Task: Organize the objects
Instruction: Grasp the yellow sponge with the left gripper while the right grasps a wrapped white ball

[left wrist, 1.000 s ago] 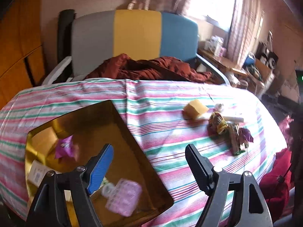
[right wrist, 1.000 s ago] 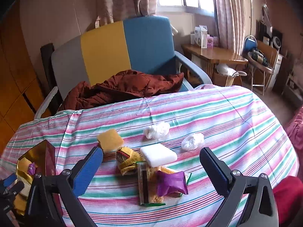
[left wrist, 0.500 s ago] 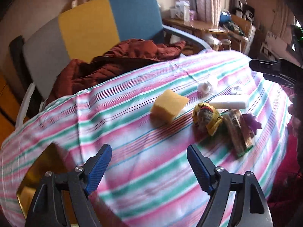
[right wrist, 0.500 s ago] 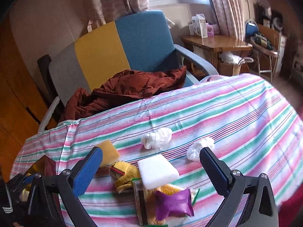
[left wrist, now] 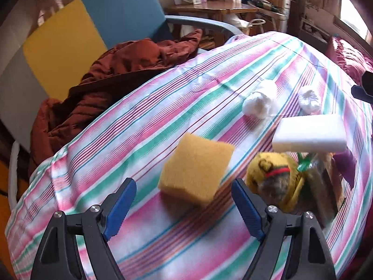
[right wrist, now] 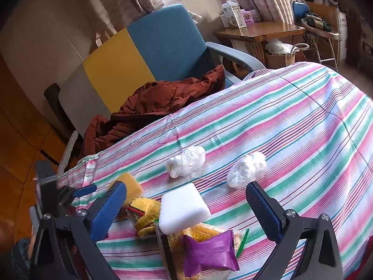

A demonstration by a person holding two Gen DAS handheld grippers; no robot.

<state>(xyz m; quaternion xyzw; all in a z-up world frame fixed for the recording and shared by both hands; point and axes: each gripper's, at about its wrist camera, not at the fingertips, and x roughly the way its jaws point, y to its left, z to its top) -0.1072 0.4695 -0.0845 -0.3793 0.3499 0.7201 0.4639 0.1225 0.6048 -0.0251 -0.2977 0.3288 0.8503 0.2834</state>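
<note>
A yellow sponge (left wrist: pixel 197 168) lies on the striped tablecloth (left wrist: pixel 139 121), just ahead of my open, empty left gripper (left wrist: pixel 184 200). Beside it are a yellow knitted toy (left wrist: pixel 272 175), a white foam block (left wrist: pixel 307 136), snack packets (left wrist: pixel 326 186) and two white plastic wads (left wrist: pixel 260 103). My right gripper (right wrist: pixel 184 205) is open and empty, hovering over the white block (right wrist: pixel 183 207), the toy (right wrist: pixel 144 212) and a purple packet (right wrist: pixel 209 254). The sponge (right wrist: pixel 130 185) shows behind its left finger. The left gripper (right wrist: pixel 77 192) appears at the left in the right wrist view.
A grey, yellow and blue armchair (right wrist: pixel 139 53) with a rust-red jacket (right wrist: pixel 151 102) stands behind the table. A wooden side table (right wrist: pixel 258 31) with boxes is at the back right. The far right of the cloth (right wrist: pixel 303 116) bears nothing.
My left gripper swung right, from over the gold tray to close in front of the yellow sponge. My right gripper moved slightly forward and down over the pile. Both stayed open.
</note>
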